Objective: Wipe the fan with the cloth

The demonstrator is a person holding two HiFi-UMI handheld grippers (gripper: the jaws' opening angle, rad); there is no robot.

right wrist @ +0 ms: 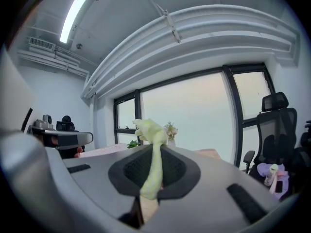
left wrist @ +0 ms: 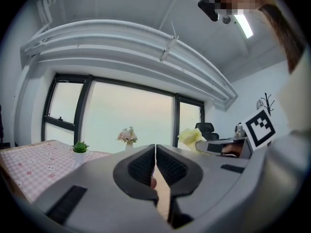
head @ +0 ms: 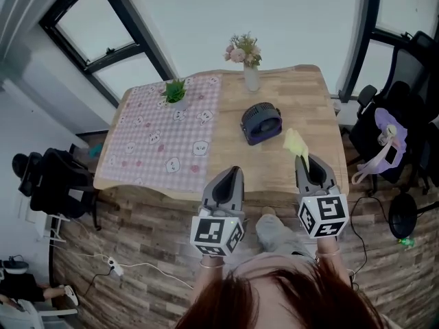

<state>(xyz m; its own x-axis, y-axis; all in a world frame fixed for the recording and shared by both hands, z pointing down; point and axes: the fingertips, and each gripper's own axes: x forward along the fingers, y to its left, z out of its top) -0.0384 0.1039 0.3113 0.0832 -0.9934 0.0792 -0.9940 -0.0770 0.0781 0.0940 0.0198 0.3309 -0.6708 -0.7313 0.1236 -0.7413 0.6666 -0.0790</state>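
A small dark blue fan (head: 260, 123) lies on the wooden table (head: 309, 94), right of the checked cloth. My right gripper (head: 302, 157) is shut on a pale yellow cloth (head: 295, 142), held near the table's front edge, right of and nearer than the fan. In the right gripper view the yellow cloth (right wrist: 151, 152) stands up from between the pressed jaws. My left gripper (head: 234, 170) hovers at the front edge below the fan, shut with nothing in it; in the left gripper view its pads (left wrist: 143, 166) meet. The fan is hidden in both gripper views.
A pink checked tablecloth (head: 161, 142) covers the table's left half, with a small potted plant (head: 175, 91) on it. A vase of flowers (head: 250, 67) stands at the back edge behind the fan. Office chairs and a bag (head: 384, 142) stand to the right.
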